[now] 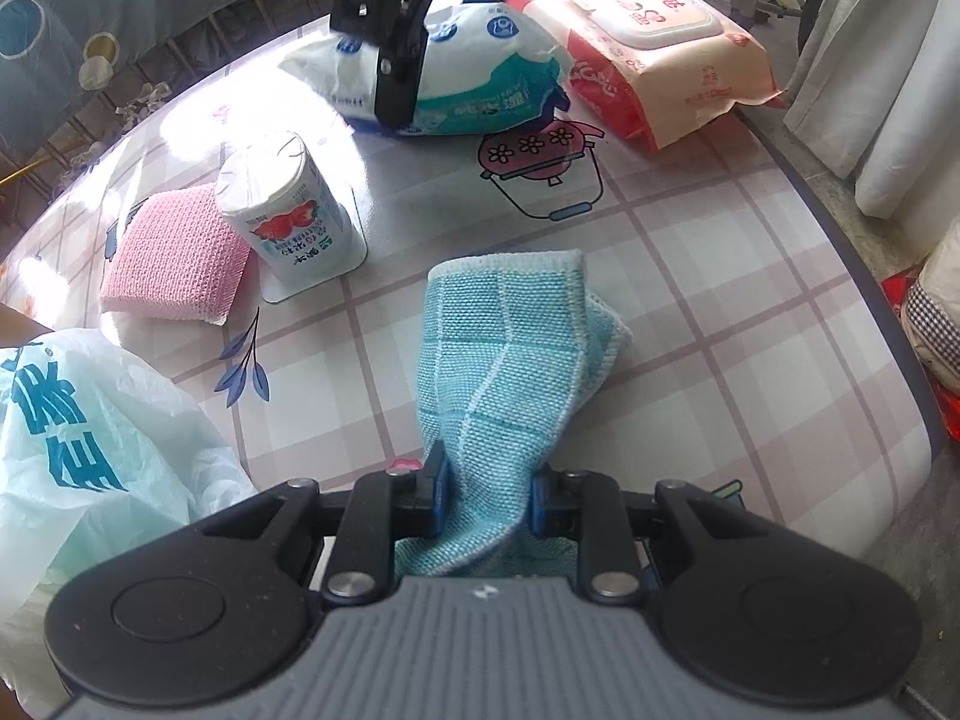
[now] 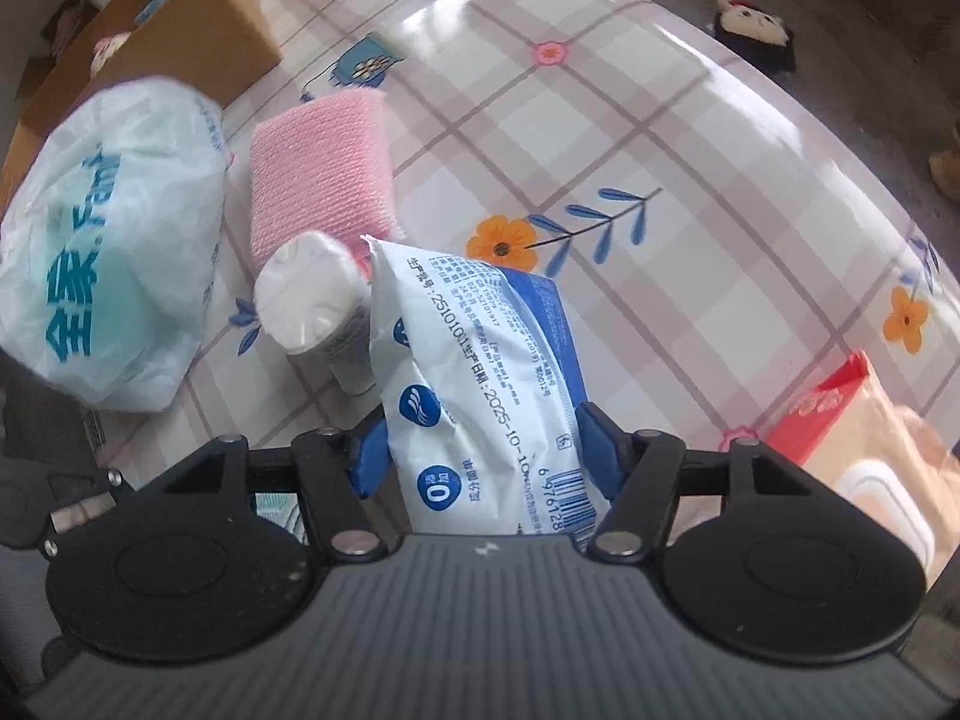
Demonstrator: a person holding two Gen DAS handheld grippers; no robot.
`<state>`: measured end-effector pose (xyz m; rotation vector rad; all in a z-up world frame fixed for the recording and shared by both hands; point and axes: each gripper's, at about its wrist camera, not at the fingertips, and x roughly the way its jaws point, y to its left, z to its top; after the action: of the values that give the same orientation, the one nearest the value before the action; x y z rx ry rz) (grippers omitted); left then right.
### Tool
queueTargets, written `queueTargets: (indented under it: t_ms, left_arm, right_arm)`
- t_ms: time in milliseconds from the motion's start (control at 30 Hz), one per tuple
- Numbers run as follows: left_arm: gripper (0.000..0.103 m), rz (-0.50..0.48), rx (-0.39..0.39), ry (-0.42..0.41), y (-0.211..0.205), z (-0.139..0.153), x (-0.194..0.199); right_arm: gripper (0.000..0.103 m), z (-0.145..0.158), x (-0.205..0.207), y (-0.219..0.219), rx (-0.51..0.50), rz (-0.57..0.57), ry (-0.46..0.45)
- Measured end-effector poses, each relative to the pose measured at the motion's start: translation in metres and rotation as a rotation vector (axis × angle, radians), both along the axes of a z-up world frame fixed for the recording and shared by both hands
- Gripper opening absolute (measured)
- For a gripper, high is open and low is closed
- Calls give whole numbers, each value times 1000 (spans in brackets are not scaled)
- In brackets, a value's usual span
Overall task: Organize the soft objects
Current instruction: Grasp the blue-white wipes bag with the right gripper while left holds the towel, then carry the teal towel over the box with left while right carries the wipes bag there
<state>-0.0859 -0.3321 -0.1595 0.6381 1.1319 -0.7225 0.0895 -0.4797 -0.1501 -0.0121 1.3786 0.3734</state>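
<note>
My left gripper is shut on a blue checked cloth, which hangs forward over the table. My right gripper is shut on a white and blue wipes pack, held above the table; the same pack and the right gripper over it show at the far side in the left wrist view. A pink sponge lies beside an upright white tissue roll. A light green plastic bag sits at the left.
A large pink wet-wipes pack lies on the checked tablecloth. A cardboard box stands at the table's far left in the right wrist view. A doll lies on the floor beyond the table edge.
</note>
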Motion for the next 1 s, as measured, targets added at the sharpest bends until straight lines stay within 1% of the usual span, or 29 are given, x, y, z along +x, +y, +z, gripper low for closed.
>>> queueTargets:
  t_ms: [67,167,233,333,433,500,567,700,800,867,1000]
  left_arm:
    - [24,0,-2,-2,0,1,0]
    - [23,7,-13,0,1,4,1]
    - [22,9,-23,1,1,8,3]
    - [21,10,-56,7,1,17,6]
    - [21,5,-101,-2,1,37,8]
    - [21,16,-142,6,5,53,12]
    - [21,48,-186,25,14,72,18]
    - [21,115,-255,50,44,108,33]
    - [21,164,-273,36,75,135,46]
    - [21,200,-282,15,102,154,58]
    - [21,290,-274,-32,165,189,87]
  right_arm:
    - [57,-2,0,-24,92,-147,26]
    - [56,-3,-7,-56,269,-343,58]
    - [56,-2,-17,-75,381,-459,51]
    - [56,5,-37,-98,541,-618,17]
    - [56,19,-60,-111,652,-726,-22]
    - [56,33,-78,-114,719,-776,-53]
    - [56,47,-95,-112,775,-813,-81]
    - [56,78,-121,-98,858,-848,-128]
    - [56,96,-130,-79,916,-865,-145]
    - [56,107,-129,-61,949,-863,-148]
    - [56,126,-111,-9,996,-821,-155]
